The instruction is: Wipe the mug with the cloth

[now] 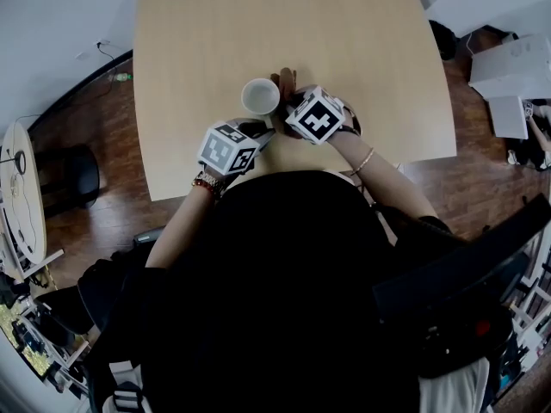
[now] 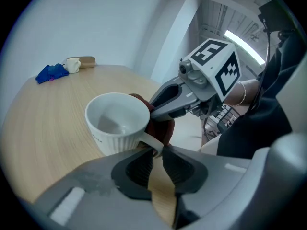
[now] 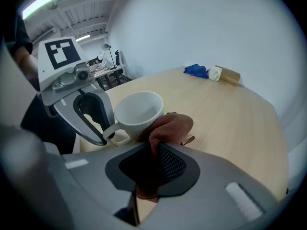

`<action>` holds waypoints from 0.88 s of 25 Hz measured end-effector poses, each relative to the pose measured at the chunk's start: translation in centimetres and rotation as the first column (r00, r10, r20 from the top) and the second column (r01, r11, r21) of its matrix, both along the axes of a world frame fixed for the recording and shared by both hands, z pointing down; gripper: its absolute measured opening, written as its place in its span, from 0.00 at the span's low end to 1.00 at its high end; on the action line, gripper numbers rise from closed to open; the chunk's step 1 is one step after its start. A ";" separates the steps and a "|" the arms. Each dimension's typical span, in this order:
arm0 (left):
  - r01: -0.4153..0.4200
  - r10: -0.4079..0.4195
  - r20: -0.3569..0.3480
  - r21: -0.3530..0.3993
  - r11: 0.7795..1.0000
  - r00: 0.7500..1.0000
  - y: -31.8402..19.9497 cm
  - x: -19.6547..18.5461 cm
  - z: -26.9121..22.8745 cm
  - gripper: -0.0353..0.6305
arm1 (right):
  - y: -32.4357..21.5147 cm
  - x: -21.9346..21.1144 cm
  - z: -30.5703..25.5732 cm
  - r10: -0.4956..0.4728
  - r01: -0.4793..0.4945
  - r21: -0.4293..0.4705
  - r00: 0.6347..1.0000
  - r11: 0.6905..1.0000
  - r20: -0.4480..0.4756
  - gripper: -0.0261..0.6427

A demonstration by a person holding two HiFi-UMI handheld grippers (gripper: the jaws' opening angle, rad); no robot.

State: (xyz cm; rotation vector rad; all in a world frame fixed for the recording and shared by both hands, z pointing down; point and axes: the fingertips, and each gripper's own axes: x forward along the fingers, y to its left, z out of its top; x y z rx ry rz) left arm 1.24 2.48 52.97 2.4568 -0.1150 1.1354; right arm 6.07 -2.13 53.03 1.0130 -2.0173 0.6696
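Note:
A white ribbed mug (image 1: 260,95) stands upright on the pale wooden table (image 1: 344,50), close to its near edge. My left gripper (image 2: 157,153) is shut on the mug's handle (image 2: 152,144), holding it from the near side. In my right gripper (image 3: 153,150) the jaws are shut on a reddish-brown cloth (image 3: 169,127), and the bunched cloth presses against the outer wall of the mug (image 3: 136,111) on its right side. From the left gripper view the cloth (image 2: 162,128) shows behind the mug (image 2: 117,123), under the right gripper's fingers (image 2: 165,99). The mug looks empty inside.
At the table's far end lie a blue crumpled thing (image 3: 196,71), a small white cup (image 3: 215,73) and a brown box (image 3: 229,75). The table's near edge (image 1: 258,175) runs just under both grippers. Wooden floor and office clutter surround the table.

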 end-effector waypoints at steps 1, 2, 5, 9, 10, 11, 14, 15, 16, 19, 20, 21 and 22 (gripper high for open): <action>-0.004 0.004 0.001 0.000 1.000 1.000 0.1 0.0 0.0 0.15 | 0.3 -0.2 0.6 -0.001 0.001 -0.018 1.000 1.000 0.004 0.11; -0.009 0.009 0.002 0.000 1.000 1.000 0.2 0.0 0.0 0.15 | 0.5 -0.3 1.2 -0.001 0.001 -0.035 1.000 0.999 0.006 0.11; -0.016 0.016 0.003 -0.005 1.000 1.000 0.5 -0.2 -0.2 0.15 | 0.2 -0.1 1.9 -0.007 0.006 -0.041 1.000 0.999 -0.023 0.11; -0.025 0.025 -0.001 -0.018 1.000 1.000 0.6 -0.1 -0.1 0.15 | -0.7 0.5 2.3 -0.015 0.014 -0.025 0.998 1.000 -0.054 0.11; -0.027 0.027 -0.002 -0.020 0.999 1.000 0.6 -0.1 -0.1 0.15 | -0.7 0.5 2.6 -0.015 0.013 -0.038 0.999 0.999 -0.048 0.11; -0.028 0.028 -0.004 -0.021 0.999 1.000 0.6 -0.2 -0.2 0.15 | -0.5 0.3 2.8 -0.016 0.013 -0.053 0.999 0.998 -0.042 0.11; -0.033 0.032 -0.009 -0.020 0.999 0.999 0.5 -0.6 -0.5 0.15 | -0.6 -0.2 2.9 -0.026 0.023 -0.071 0.999 0.997 -0.038 0.11; -0.035 0.035 -0.009 -0.021 0.999 0.999 0.5 -0.6 -0.4 0.15 | -0.6 -0.3 3.0 -0.028 0.025 -0.079 0.999 0.997 -0.030 0.11; -0.037 0.037 -0.008 -0.022 0.999 0.999 0.5 -0.5 -0.3 0.15 | -0.5 -0.3 3.1 -0.027 0.025 -0.087 0.999 0.996 -0.020 0.11; -0.046 0.046 -0.005 -0.025 0.999 0.999 0.6 -0.1 -0.1 0.15 | -0.3 0.1 2.8 -0.007 0.008 -0.098 1.000 0.995 0.011 0.11; -0.049 0.049 -0.005 -0.025 0.998 0.999 0.6 0.0 -0.1 0.15 | -0.5 0.3 2.4 0.001 0.001 -0.087 1.000 0.996 0.015 0.11; -0.052 0.052 -0.006 -0.025 0.998 0.999 0.7 0.0 -0.1 0.15 | -0.8 0.6 2.0 0.008 -0.007 -0.069 1.000 0.998 0.015 0.11; -0.054 0.054 -0.007 -0.024 0.998 0.999 0.8 0.0 0.0 0.15 | -1.1 0.9 1.4 0.014 -0.014 -0.050 1.000 0.999 0.012 0.11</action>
